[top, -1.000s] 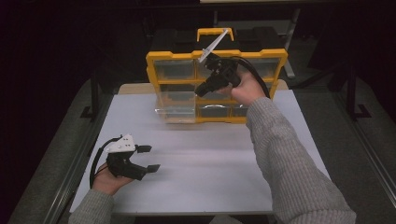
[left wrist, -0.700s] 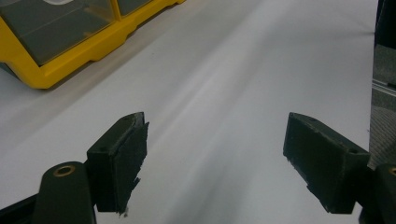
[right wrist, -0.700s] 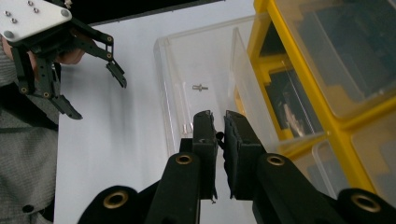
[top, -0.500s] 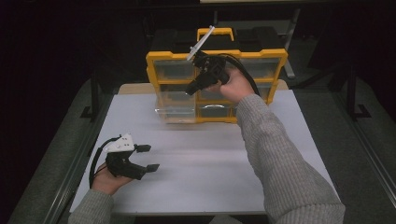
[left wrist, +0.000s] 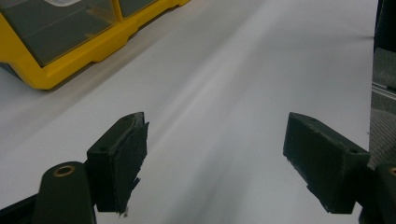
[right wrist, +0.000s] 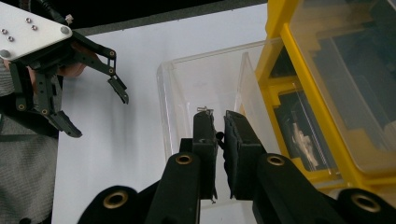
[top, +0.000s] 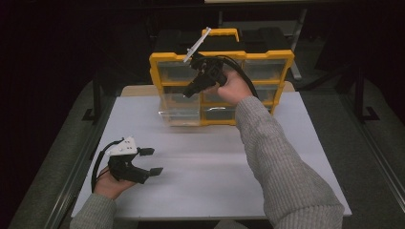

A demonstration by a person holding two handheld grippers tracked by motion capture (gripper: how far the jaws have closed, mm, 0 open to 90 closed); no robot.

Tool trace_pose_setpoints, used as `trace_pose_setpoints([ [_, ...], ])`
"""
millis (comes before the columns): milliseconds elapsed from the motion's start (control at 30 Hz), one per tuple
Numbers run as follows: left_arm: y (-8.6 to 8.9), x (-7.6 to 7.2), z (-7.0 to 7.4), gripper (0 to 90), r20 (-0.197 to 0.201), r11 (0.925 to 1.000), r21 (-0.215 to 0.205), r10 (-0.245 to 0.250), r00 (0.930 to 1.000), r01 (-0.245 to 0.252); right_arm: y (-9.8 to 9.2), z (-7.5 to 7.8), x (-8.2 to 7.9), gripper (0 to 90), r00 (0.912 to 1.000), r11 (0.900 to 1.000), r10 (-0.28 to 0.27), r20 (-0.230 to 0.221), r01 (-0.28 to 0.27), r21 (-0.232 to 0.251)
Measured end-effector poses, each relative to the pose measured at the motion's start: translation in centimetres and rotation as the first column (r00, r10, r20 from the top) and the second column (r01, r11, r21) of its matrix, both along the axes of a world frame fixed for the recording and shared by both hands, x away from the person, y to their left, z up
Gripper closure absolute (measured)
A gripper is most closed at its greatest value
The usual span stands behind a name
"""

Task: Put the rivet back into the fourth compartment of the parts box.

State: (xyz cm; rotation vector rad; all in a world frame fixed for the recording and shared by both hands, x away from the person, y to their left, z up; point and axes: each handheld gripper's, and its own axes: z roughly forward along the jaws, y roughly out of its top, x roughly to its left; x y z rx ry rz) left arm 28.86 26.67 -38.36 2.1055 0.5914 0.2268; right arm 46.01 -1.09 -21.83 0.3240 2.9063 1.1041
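The right claw sits at upper centre of the high view, raised in front of the yellow organizer, which stands at the far edge of the white surface. In the right gripper view its jaws are nearly pressed together, with only a thin slit between the pads. A small metal screw shows just at the tip of the left-hand pad; whether the pads actually pinch it cannot be told.

A clear drawer is pulled out of the organizer's lower left column and projects onto the surface. In the right gripper view this drawer lies directly beyond the jaw tips, at centre frame, its rim toward the left of the picture and its back end against the yellow frame at right. The closed drawers of the organizer take up the right side of that view.

The left claw rests low at lower left of the high view, held just above the surface and well apart from the organizer. Its jaws are spread wide, with nothing between them; the left gripper view shows bare white surface between the two pads and a corner of the organizer at upper left.
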Motion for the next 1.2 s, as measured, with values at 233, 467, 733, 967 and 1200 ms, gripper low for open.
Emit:
trace_pose_setpoints([
  [233, 0.0, 0.0, 0.0, 21.5, -0.011, 1.0, 0.0, -0.006, 0.9999, 0.006, 0.7, -0.2, 0.2, 82.2, 1.0, 1.0, 0.005, -0.001, -0.005, 0.001],
  [467, 0.0, 0.0, 0.0, 21.9, -0.013, 1.0, -0.003, -0.008, 0.9999, 0.008, 1.5, -0.7, 0.4, 82.1, 0.9999, 1.0, 0.007, -0.008, -0.007, -0.001],
  [733, 0.1, 0.0, 0.0, 21.4, -0.01, 1.0, -0.005, -0.003, 0.9999, 0.003, 2.3, -1.3, 0.5, 82.0, 0.9999, 1.0, 0.006, -0.016, -0.006, -0.014],
  [967, 0.1, 0.0, 0.0, 21.2, -0.01, 1.0, -0.008, -0.002, 0.9999, 0.002, 3.0, -2.2, 0.6, 82.0, 0.9996, 1.0, 0.014, -0.026, -0.014, -0.021],
  [1200, 0.1, 0.0, 0.0, 21.0, -0.012, 1.0, -0.001, -0.006, 0.9999, 0.006, 3.5, -3.3, 0.7, 80.4, 0.9997, 0.999, 0.012, -0.022, -0.013, -0.036],
])
